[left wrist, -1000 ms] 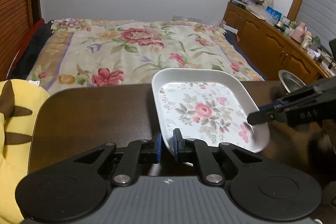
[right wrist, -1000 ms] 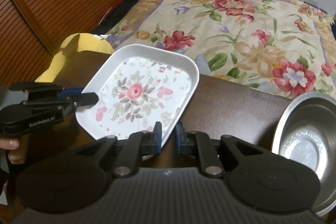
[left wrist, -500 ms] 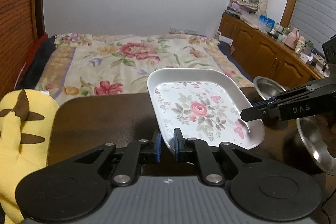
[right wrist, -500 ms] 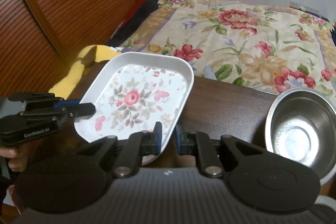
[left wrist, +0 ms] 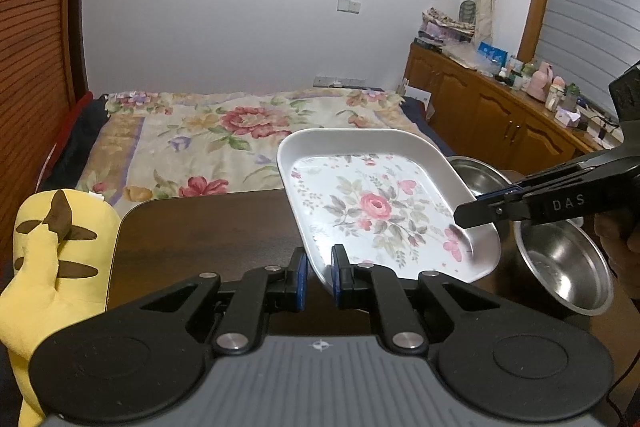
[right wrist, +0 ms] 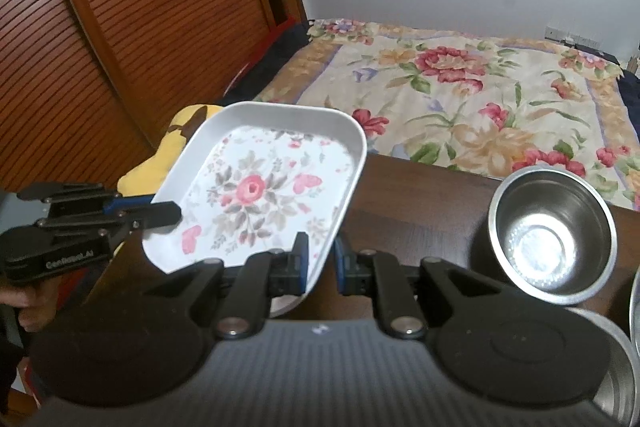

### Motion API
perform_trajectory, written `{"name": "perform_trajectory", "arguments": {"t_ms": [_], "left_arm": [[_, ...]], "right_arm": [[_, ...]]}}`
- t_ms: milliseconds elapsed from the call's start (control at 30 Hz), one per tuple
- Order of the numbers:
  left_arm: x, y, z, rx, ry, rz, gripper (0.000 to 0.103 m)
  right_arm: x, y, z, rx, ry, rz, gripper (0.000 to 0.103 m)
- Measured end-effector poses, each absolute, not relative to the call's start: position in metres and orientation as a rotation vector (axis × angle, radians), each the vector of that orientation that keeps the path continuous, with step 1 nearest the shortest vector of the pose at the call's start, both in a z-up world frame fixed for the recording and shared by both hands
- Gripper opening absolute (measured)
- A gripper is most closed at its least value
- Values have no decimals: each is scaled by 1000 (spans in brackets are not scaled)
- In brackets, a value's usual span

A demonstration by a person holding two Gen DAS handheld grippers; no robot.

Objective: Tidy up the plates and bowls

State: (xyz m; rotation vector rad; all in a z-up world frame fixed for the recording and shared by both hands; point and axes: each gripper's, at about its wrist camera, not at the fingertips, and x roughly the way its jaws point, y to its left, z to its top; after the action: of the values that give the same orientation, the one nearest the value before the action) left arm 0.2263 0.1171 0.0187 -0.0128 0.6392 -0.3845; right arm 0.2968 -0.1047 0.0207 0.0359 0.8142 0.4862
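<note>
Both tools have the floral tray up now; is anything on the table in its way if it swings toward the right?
Yes. Two stainless steel bowls sit on the dark wooden table: one beside the white floral rectangular tray, the other behind its right rim.

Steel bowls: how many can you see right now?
2 clearly: a larger steel bowl near the table's right edge, and a smaller steel bowl behind it, partly hidden by the floral plate in the left view. A rim at the right view's edge may be another.

"DAS" on right gripper (left wrist: 468, 217), blurred "GenRobot.AI" on left gripper (right wrist: 168, 215)
</note>
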Motion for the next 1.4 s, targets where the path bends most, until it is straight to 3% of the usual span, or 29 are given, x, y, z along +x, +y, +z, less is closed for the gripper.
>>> {"name": "perform_trajectory", "arguments": {"t_ms": [767,1400], "left_arm": [[165,120,42,-9,581,-402,14],[117,111,21,-19,607,-472,15]], "right_arm": [[240,-115,43,29,732,510,15],[194,-134,29,63,743,544,15]]}}
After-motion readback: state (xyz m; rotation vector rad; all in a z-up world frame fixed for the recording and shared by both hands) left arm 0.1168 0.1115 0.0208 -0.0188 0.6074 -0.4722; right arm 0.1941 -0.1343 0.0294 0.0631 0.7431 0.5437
